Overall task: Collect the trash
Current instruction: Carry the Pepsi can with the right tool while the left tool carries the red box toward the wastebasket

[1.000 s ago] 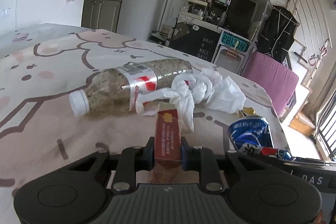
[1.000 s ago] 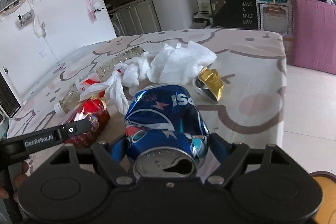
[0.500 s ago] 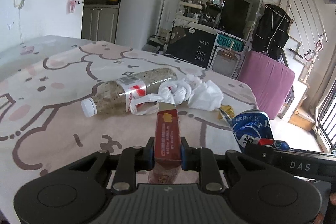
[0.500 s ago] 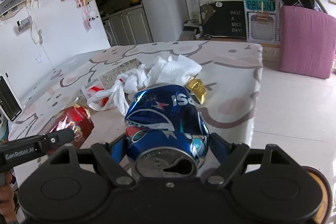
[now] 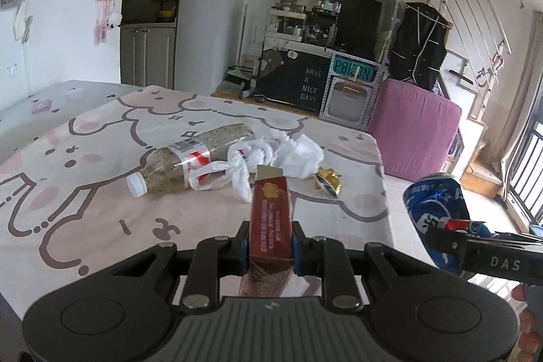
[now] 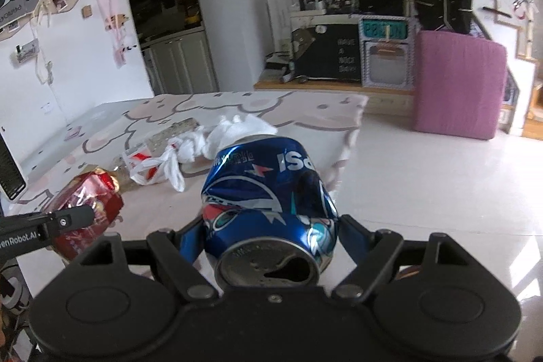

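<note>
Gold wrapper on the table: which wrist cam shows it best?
Left wrist. The gold wrapper lies in plain sight on the tablecloth, just right of the white plastic bag. In the right wrist view the blue can hides it.

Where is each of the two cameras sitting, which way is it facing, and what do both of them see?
Left wrist: sits behind the left gripper, looking down its fingers, shut on a flat red carton, toward the table.
Right wrist: sits behind the right gripper, clamping a dented blue soda can, facing table edge and floor.
Shared: clear plastic bottle, crumpled white plastic bag, each other's gripper.
</note>
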